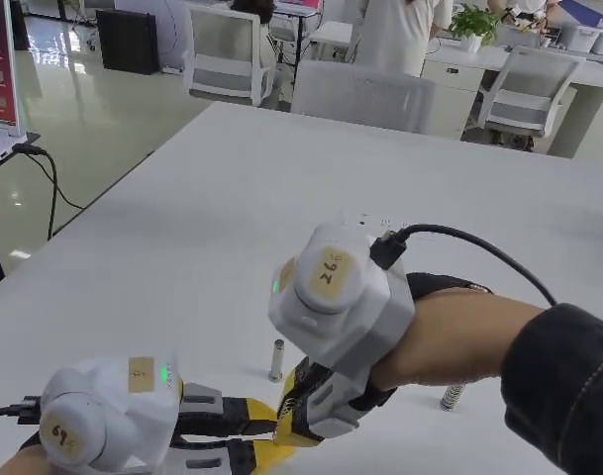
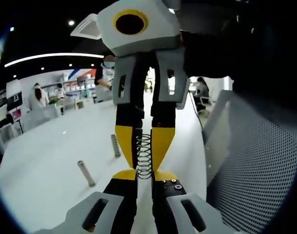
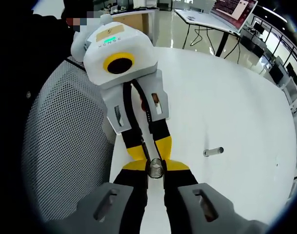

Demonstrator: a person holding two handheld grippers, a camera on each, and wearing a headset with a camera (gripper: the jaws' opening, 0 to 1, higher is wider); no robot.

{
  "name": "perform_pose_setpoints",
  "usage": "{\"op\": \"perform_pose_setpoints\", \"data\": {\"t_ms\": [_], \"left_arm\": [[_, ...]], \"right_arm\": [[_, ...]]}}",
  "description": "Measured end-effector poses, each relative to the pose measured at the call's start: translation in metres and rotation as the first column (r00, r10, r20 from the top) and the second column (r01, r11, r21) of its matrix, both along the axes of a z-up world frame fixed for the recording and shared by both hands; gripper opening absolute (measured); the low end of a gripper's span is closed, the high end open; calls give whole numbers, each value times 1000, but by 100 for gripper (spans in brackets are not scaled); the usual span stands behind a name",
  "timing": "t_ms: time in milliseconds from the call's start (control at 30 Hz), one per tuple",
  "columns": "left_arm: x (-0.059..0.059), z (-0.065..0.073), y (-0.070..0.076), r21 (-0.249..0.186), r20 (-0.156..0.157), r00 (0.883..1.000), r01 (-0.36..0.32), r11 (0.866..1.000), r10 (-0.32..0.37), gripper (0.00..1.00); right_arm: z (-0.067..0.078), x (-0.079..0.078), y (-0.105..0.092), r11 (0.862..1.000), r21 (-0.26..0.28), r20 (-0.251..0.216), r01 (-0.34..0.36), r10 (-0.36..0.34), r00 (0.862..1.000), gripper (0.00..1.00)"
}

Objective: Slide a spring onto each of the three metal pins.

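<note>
A short steel spring (image 2: 144,152) sits between the yellow tips of both grippers, which meet nose to nose just above the white table (image 1: 212,247). My right gripper (image 3: 156,171) is shut on the spring (image 3: 156,166), seen end-on. My left gripper (image 2: 144,176) has its jaws close together around the spring's near end. In the head view the left gripper (image 1: 268,432) comes in from the bottom left and the right gripper (image 1: 289,416) from the right. A bare metal pin (image 1: 277,359) stands just behind them. The same pin (image 2: 86,173) stands left of the grippers.
Another spring (image 1: 452,396) stands upright on the table beside my right wrist; whether a pin is inside it I cannot tell. A mesh-backed chair (image 3: 65,136) lies close behind the left gripper. Office chairs (image 1: 227,49) and desks stand beyond the table's far edge.
</note>
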State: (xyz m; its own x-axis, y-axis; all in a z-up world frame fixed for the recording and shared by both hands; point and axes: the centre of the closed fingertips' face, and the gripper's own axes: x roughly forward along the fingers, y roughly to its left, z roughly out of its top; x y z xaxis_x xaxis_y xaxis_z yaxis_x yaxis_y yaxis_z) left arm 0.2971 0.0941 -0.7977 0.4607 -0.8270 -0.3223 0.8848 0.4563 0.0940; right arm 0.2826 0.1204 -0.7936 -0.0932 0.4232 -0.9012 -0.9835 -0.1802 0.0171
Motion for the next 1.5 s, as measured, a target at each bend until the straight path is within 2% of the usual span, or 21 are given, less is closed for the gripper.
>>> {"op": "perform_pose_setpoints", "data": {"t_ms": [133, 367, 567, 967, 1200, 1333, 1500], "left_arm": [[2, -1, 1, -25, -9, 1000, -10, 1000, 10, 2], [4, -2, 3, -34, -9, 1000, -26, 999, 26, 2], [6, -2, 6, -36, -12, 999, -42, 998, 41, 9], [12, -11, 18, -27, -43, 995, -94, 995, 92, 28], [17, -16, 26, -29, -61, 989, -137, 990, 135, 44], [17, -16, 28, -30, -60, 988, -144, 989, 142, 47], [19, -16, 31, -27, -54, 986, -158, 987, 156, 56]], "right_arm": [[0, 1, 0, 1000, 3, 5, 6, -6, 1000, 9], [-1, 5, 2, 1000, 3, 12, 9, -9, 1000, 9], [1, 8, 5, 1000, 11, 23, 12, -12, 1000, 9], [6, 18, 1, 999, 15, 50, 35, -36, 998, 9], [8, 24, -3, 999, 9, 61, 46, -46, 997, 9], [9, 28, -5, 999, 9, 67, 50, -51, 996, 9], [12, 33, -7, 999, 2, 80, 51, -51, 995, 9]]}}
